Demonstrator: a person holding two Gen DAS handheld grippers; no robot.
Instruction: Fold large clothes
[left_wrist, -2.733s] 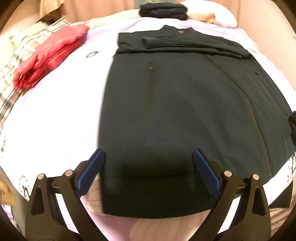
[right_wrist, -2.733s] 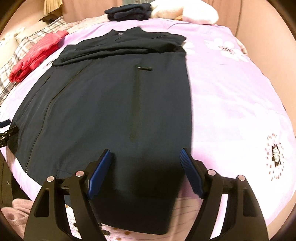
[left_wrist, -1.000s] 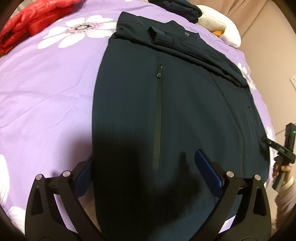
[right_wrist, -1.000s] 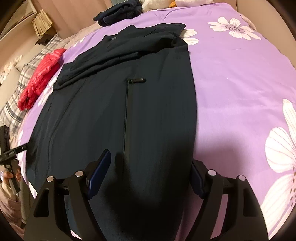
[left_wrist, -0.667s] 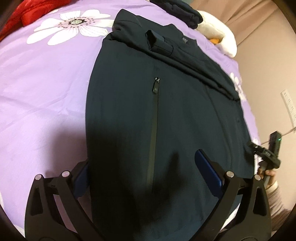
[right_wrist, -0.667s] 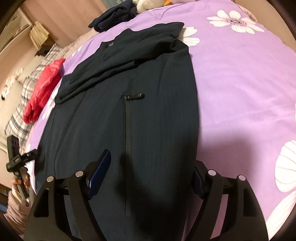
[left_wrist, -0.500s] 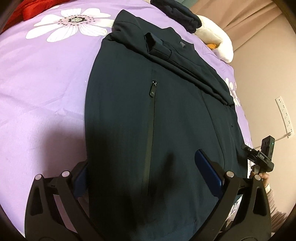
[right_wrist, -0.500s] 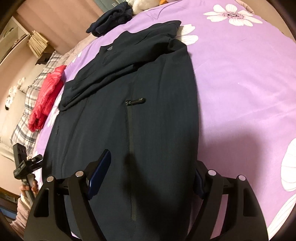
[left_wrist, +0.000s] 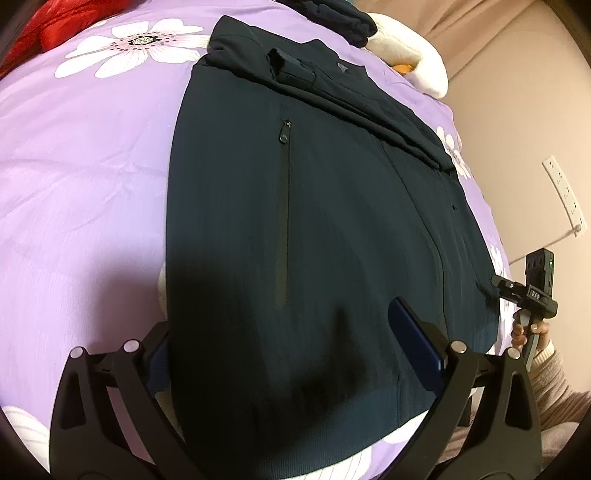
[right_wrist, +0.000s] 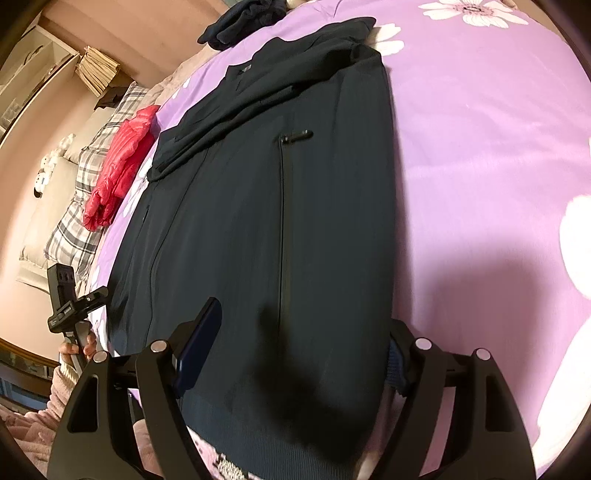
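Note:
A large dark navy jacket (left_wrist: 332, 206) lies flat on the purple flowered bed, sleeves folded across its top; it also shows in the right wrist view (right_wrist: 266, 221). My left gripper (left_wrist: 284, 339) is open, straddling the jacket's left side near the hem: one finger is under the left edge, the other lies on top. My right gripper (right_wrist: 299, 343) is open, straddling the jacket's right side the same way, one finger under the right edge. The right gripper also shows at the jacket's far hem corner in the left wrist view (left_wrist: 517, 291), and the left gripper in the right wrist view (right_wrist: 81, 302).
A red garment (right_wrist: 118, 162) lies on plaid pillows (right_wrist: 74, 221) at the left. A folded dark pile (right_wrist: 243, 18) and a white plush (left_wrist: 406, 55) sit at the head of the bed. A wall with a socket strip (left_wrist: 565, 199) is at the right.
Both grippers have pushed forward and lower along the jacket's side edges, each sliding an outer finger under the cloth. The jacket has not moved.

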